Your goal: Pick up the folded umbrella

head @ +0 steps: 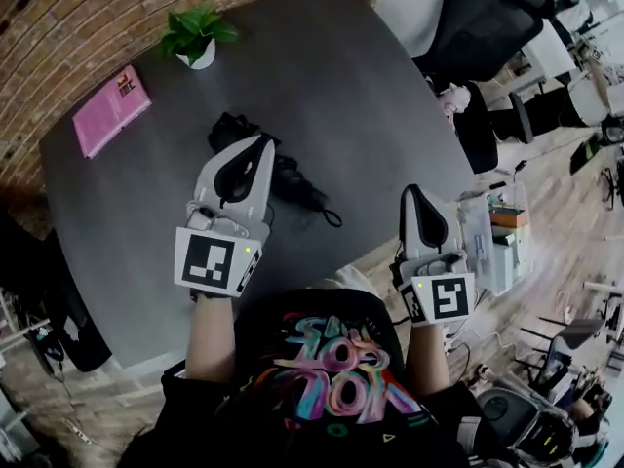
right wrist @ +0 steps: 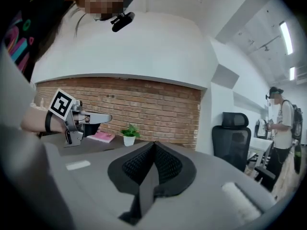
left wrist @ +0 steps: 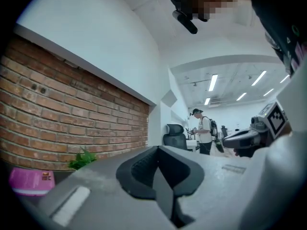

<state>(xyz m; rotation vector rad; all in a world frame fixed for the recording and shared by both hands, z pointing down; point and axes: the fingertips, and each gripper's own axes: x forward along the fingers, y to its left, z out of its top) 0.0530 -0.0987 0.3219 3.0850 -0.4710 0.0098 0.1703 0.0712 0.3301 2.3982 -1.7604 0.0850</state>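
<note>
Two tongs, both mine, both closed with nothing between the jaws. The left tongs point(head: 263, 144) hang over the middle of the desk point(head: 380, 96). The right tongs point(head: 411, 193) hang at 4 o'clock from them, about the desk's near right edge, where wooden floor point(head: 570, 213) begins.

The folded umbrella point(head: 292, 178) lies on the desk right at my left tongs' tip and partly behind it. It is a black, crumpled fabric bundle running from 10 to 4 o'clock, with a thin strap loop at the 4 o'clock end. Bare desktop spreads wide toward 1 and 2 o'clock of it.

The desk is dark grey, matte and smooth, with rounded corners. At 11 o'clock of the umbrella, near the far edge, stands a small green plant point(head: 198, 32) in a white pot. At 10 o'clock a flat pink book point(head: 112, 108) lies near the left corner.

A red brick wall point(head: 88, 3) curves round the far and left edges. A black mesh office chair point(head: 487, 18) stands off the desk's 2 o'clock corner.
</note>
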